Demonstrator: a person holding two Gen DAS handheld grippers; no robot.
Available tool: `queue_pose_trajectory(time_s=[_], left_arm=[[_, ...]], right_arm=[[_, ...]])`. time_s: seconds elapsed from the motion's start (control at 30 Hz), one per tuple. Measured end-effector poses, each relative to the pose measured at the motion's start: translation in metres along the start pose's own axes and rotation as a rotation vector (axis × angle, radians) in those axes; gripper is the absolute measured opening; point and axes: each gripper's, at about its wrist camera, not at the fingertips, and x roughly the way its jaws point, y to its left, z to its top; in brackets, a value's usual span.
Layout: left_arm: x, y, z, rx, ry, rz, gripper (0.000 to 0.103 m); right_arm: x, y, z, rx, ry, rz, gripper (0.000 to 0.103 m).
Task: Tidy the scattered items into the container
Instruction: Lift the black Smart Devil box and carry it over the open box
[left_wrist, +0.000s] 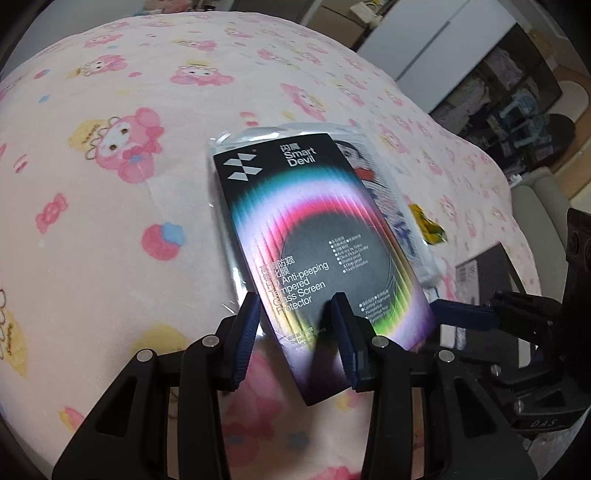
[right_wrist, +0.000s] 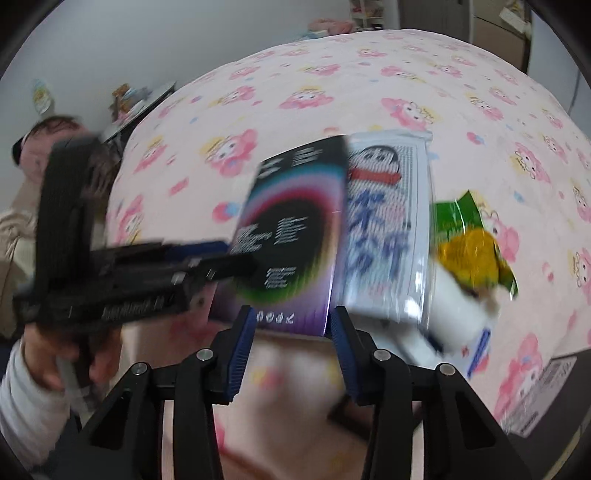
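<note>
A black screen-protector box with a rainbow ring lies tilted over a clear-wrapped packet with a cartoon figure on the pink blanket. My left gripper has its jaws apart; the box's near end lies between and over its fingertips, without a visible squeeze. In the right wrist view the box sits beside the cartoon packet, a green and yellow snack bag and a white item. My right gripper is open just below the box edge. The left gripper reaches the box from the left.
The pink cartoon blanket covers the bed. A dark flat box lies at the bed's right edge; it also shows in the right wrist view. Shelves and a white cabinet stand beyond the bed.
</note>
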Motion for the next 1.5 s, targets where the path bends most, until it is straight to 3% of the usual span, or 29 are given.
queue_pose_trajectory(time_s=[0.1,0.23,0.47,0.6,0.67,0.7,0.83,0.87,0.97,1.0,1.07,1.17,1.5], left_arm=[[0.005,-0.006,-0.004,0.024,0.011,0.000,0.039],[0.011,0.001,-0.006,-0.035,0.007,0.006,0.040],[0.006,-0.009,-0.010,-0.001,-0.001,0.018,0.043],[0.001,-0.011,-0.013,0.011,-0.006,-0.027,0.043],[0.002,-0.009,-0.015,-0.001,-0.012,0.020,0.042],[0.003,-0.008,-0.016,-0.008,-0.015,0.048,0.035],[0.007,-0.001,-0.016,-0.045,-0.010,0.045,0.034],[0.009,0.000,-0.016,-0.047,0.000,0.033,0.035],[0.016,0.003,-0.017,-0.052,0.037,0.001,0.055],[0.018,0.004,-0.018,-0.057,0.048,-0.011,0.056],[0.020,0.003,-0.019,-0.069,0.064,-0.041,0.051],[0.009,-0.010,-0.020,-0.028,0.035,-0.004,0.050],[-0.024,-0.044,-0.022,0.047,0.016,-0.106,0.046]], right_arm=[[-0.013,0.000,-0.011,-0.003,-0.011,-0.008,0.039],[-0.011,-0.010,-0.005,0.051,-0.045,-0.060,0.039],[0.025,-0.017,-0.001,0.121,0.014,0.010,0.039],[0.023,-0.015,-0.007,0.131,0.007,0.022,0.031],[0.024,-0.018,-0.008,0.145,0.016,0.035,0.030],[0.025,-0.020,-0.009,0.151,0.021,0.042,0.030],[0.029,-0.026,-0.011,0.179,0.038,0.069,0.030],[0.030,-0.027,-0.011,0.185,0.043,0.076,0.031],[0.032,-0.032,-0.012,0.206,0.056,0.096,0.035],[0.033,-0.033,-0.013,0.213,0.061,0.103,0.036],[0.037,-0.033,-0.014,0.219,0.067,0.115,0.038],[0.035,-0.027,-0.015,0.218,0.045,0.095,0.038],[-0.024,-0.008,-0.025,0.182,-0.063,0.025,0.037]])
